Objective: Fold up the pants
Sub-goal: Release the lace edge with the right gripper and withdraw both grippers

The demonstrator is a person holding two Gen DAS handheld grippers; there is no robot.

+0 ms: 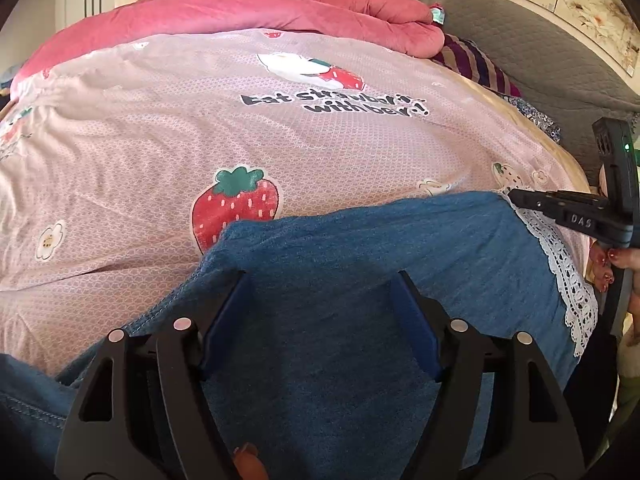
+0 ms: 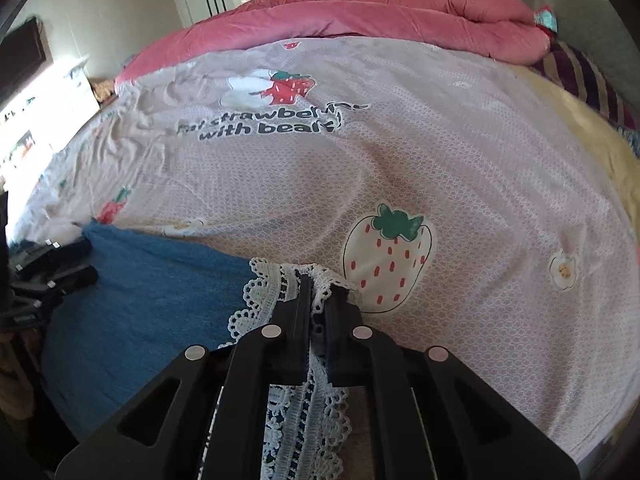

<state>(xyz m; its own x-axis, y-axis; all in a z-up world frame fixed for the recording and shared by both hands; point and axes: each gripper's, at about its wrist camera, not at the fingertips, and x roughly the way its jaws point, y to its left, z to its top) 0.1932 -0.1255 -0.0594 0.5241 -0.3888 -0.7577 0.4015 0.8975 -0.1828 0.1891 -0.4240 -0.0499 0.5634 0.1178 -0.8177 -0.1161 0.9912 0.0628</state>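
Note:
Blue denim pants (image 1: 360,248) with a white lace hem (image 1: 560,272) lie on the near part of a pink strawberry-print bedsheet (image 1: 200,120). My left gripper (image 1: 320,280) rests over the denim with its blue pads wide apart; the cloth lies flat between them and is not pinched. In the right wrist view the pants (image 2: 152,292) spread to the left, and my right gripper (image 2: 320,280) is shut on the lace hem (image 2: 264,292). That right gripper (image 1: 516,196) shows at the hem's far corner in the left wrist view. The left gripper (image 2: 86,264) is partly visible at the left edge.
A rolled pink quilt (image 1: 240,12) lies along the far side of the bed. A striped pillow (image 1: 472,60) and a grey headboard (image 1: 520,28) are at the right. A hand with painted nails (image 1: 608,264) holds the right gripper. Cream wardrobes stand behind.

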